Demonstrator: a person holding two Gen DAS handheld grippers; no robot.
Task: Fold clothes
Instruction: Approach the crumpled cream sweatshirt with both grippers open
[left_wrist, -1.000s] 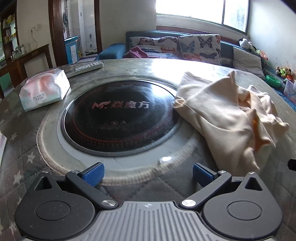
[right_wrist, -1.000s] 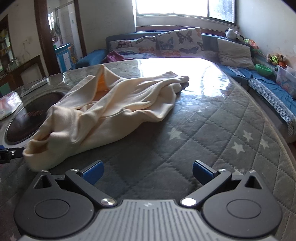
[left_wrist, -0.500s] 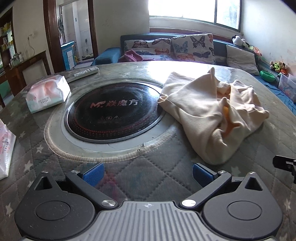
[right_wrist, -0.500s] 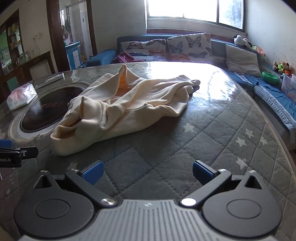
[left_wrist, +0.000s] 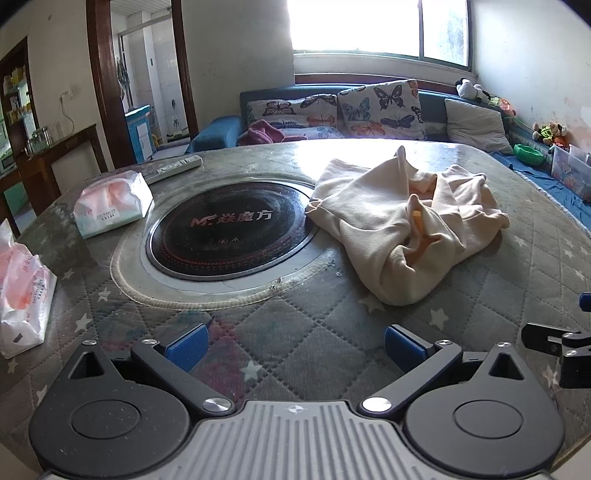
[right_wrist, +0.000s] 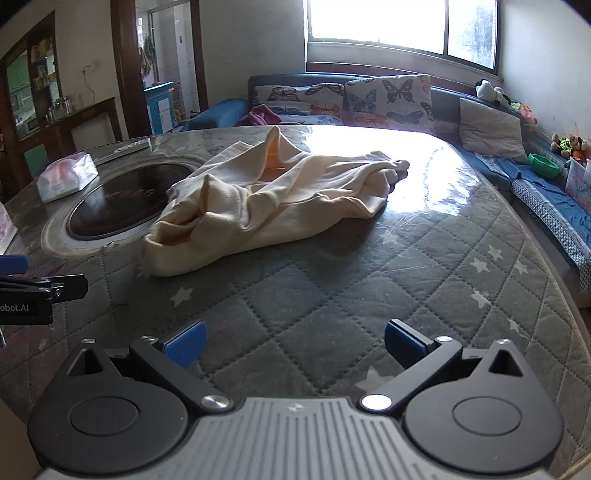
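Observation:
A cream garment (left_wrist: 402, 218) lies crumpled on the quilted grey table (left_wrist: 295, 325), right of the black round hotplate (left_wrist: 229, 229). It also shows in the right wrist view (right_wrist: 266, 199), with orange lining in its folds. My left gripper (left_wrist: 293, 345) is open and empty, low over the near table edge, well short of the garment. My right gripper (right_wrist: 293, 341) is open and empty, also short of the garment. Each gripper shows at the edge of the other's view.
Two tissue packs (left_wrist: 110, 203) (left_wrist: 22, 291) and a remote control (left_wrist: 173, 168) lie on the table's left side. A sofa with butterfly cushions (left_wrist: 376, 107) stands behind the table. The table's right edge (right_wrist: 546, 251) drops toward a blue bench.
Both grippers have pulled back and up from the garment, so it looks smaller and farther away. The garment lies still. Both jaws stay open.

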